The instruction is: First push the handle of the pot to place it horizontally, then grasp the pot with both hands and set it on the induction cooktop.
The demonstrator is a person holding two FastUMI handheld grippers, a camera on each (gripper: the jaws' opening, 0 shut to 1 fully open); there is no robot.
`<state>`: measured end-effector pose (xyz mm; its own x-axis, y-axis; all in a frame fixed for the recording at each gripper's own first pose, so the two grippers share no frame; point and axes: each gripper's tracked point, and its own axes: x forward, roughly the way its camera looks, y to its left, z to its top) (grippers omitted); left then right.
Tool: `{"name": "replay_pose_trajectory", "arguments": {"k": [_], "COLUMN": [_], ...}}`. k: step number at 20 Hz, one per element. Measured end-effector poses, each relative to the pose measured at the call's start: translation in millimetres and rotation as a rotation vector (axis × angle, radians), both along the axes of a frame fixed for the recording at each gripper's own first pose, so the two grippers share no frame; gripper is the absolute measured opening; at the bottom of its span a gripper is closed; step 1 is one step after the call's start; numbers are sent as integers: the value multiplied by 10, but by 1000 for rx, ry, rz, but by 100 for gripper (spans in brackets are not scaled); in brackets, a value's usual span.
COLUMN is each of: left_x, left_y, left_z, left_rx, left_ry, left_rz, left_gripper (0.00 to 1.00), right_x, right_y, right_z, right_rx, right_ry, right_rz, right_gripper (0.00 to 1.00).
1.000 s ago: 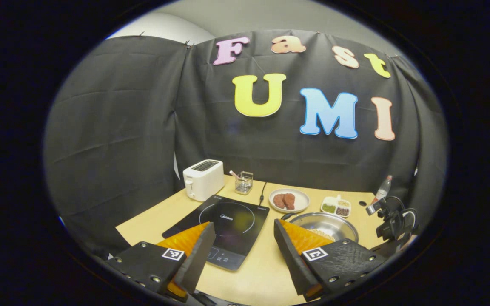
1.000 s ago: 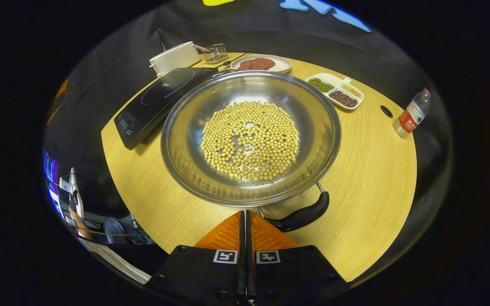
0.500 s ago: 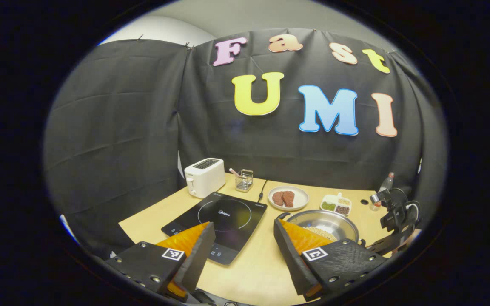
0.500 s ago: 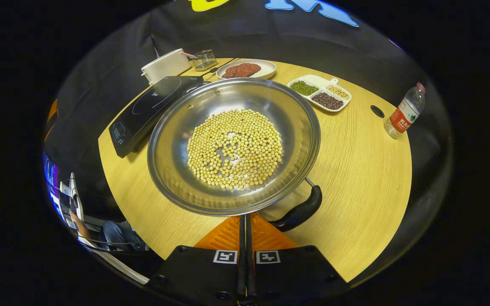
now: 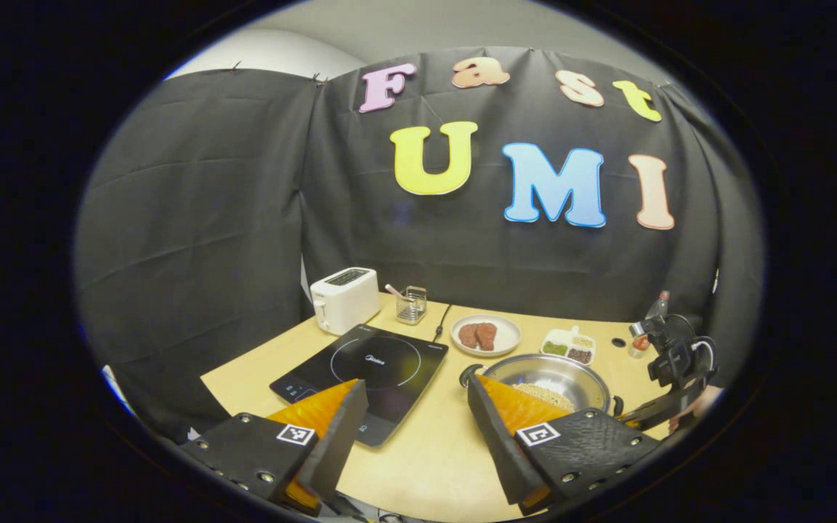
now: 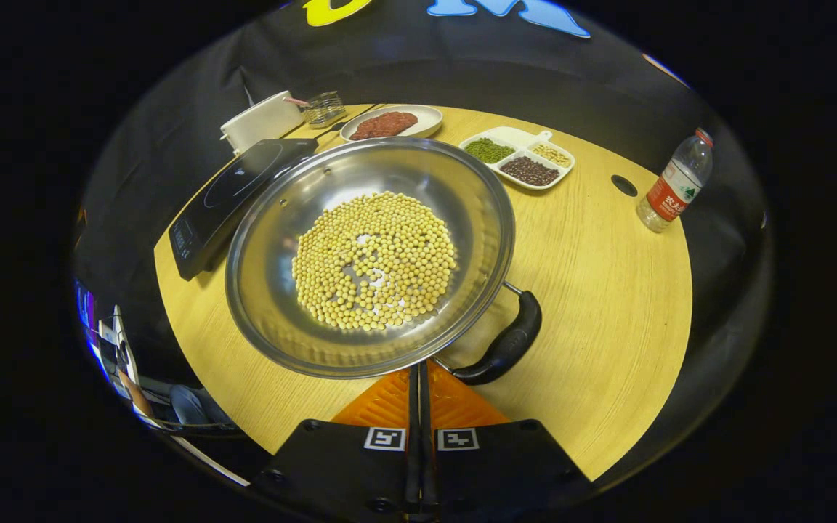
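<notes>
A steel pot [image 6: 368, 254] holding soybeans sits on the wooden table, just right of the black induction cooktop [image 6: 233, 185]. Its black handle [image 6: 506, 345] points toward the near right. My right gripper [image 6: 418, 374] is shut with nothing between its fingers, and its tips are at the pot's near rim, beside the inner end of the handle. In the left gripper view, my left gripper [image 5: 415, 407] hangs open above the table's near edge, between the cooktop [image 5: 368, 363] and the pot [image 5: 549, 374]. The right gripper [image 5: 629, 418] shows at the pot's right side.
Along the back stand a white toaster [image 6: 262, 120], a wire basket [image 6: 325, 107], a plate of meat [image 6: 389, 122] and a divided dish of beans [image 6: 516, 149]. A water bottle [image 6: 673, 189] stands at the far right by a cable hole [image 6: 623, 185].
The pot has turned, its handle swinging rightward around the rim, with the shut right gripper against it. The pot sits further left in the right gripper view. The left gripper stays open.
</notes>
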<state>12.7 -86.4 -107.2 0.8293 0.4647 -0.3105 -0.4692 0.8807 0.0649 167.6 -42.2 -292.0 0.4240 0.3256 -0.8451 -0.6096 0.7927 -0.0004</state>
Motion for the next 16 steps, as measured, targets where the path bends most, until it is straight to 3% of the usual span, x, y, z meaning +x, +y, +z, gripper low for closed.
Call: {"name": "replay_pose_trajectory", "arguments": {"k": [8, 14, 16], "left_x": [303, 642, 788], "left_y": [260, 393, 450], "left_z": [-158, -388, -503], "left_rx": [-10, -68, -85], "left_ry": [36, 65, 70], "left_rz": [-108, -206, -224], "left_gripper": [82, 85, 85], "right_x": [245, 377, 395], "right_y": [-102, -231, -370], "right_z": [51, 184, 247], "right_rx": [-17, 40, 35], "right_ry": [-36, -73, -103], "right_rz": [-138, -330, -369], "right_gripper": [2, 4, 31]}}
